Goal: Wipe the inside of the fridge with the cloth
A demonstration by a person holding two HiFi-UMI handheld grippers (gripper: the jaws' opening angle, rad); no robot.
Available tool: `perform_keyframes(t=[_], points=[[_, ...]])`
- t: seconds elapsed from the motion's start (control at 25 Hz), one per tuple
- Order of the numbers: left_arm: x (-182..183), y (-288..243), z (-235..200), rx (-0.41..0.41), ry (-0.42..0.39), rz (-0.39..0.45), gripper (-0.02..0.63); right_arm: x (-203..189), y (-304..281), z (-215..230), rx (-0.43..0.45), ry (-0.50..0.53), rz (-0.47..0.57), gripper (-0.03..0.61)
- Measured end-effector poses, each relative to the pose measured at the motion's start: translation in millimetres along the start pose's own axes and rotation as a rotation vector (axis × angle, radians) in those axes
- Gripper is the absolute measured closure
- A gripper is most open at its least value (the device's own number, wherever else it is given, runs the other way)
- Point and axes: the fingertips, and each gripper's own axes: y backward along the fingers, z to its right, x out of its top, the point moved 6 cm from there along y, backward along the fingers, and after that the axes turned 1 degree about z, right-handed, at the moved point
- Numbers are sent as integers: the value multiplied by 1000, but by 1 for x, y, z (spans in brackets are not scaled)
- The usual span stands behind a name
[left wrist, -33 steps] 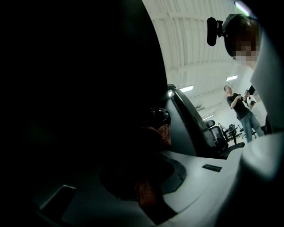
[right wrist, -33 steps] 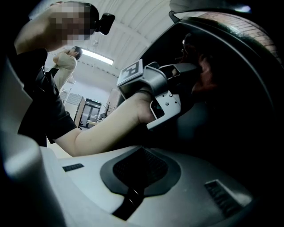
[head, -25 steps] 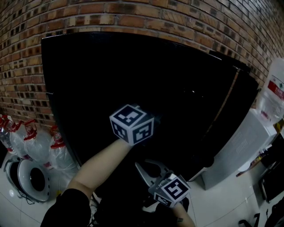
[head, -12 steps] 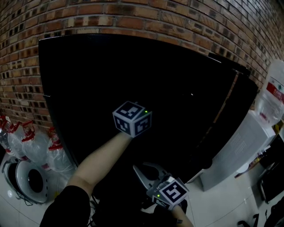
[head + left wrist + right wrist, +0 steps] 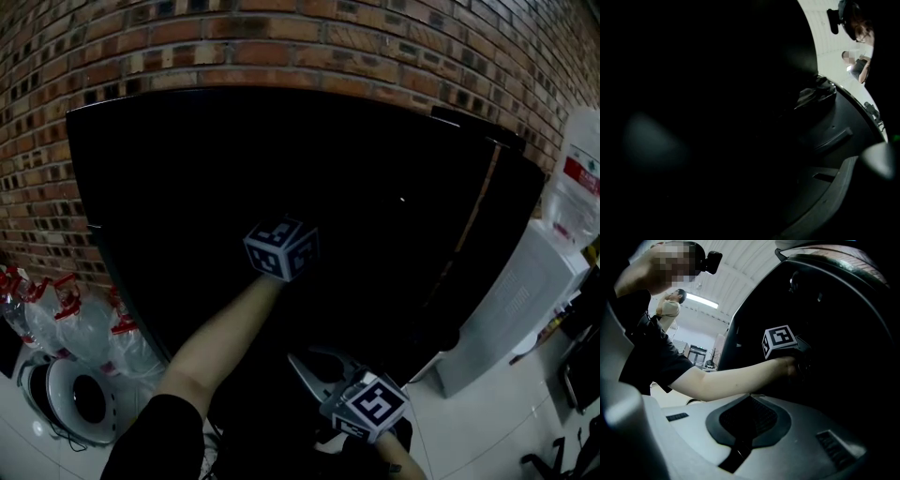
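Wiping seems underway: left hand-held gripper (image 5: pixel 286 246), pressed together, is inside the fridge (image 5: pixel 187 178), cloth unseen; right hand-held gripper (image 5: pixel 314 366) spread.

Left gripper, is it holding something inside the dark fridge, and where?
It cannot be told: the left gripper is shut, but the fridge is too dark.

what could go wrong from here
The fridge interior is nearly black, and no cloth can be made out at the shut left gripper, so it may rub bare jaws inside or miss patches. The right gripper hangs open low by the fridge's front and might bump it.
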Motion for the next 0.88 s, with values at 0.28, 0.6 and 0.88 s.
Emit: perform_keyframes(t=[0.28,0.6,0.88], points=[[-14,-12,-23,70,-19,-14,568,0,-1,0,9,-9,-3,574],[-27,-19,-38,134,-53,-35,568,0,-1,1,6,-4,-10,574],[-47,-2,-48,206,-82,-172,568,3,3,-2,-16,-6,2,574]])
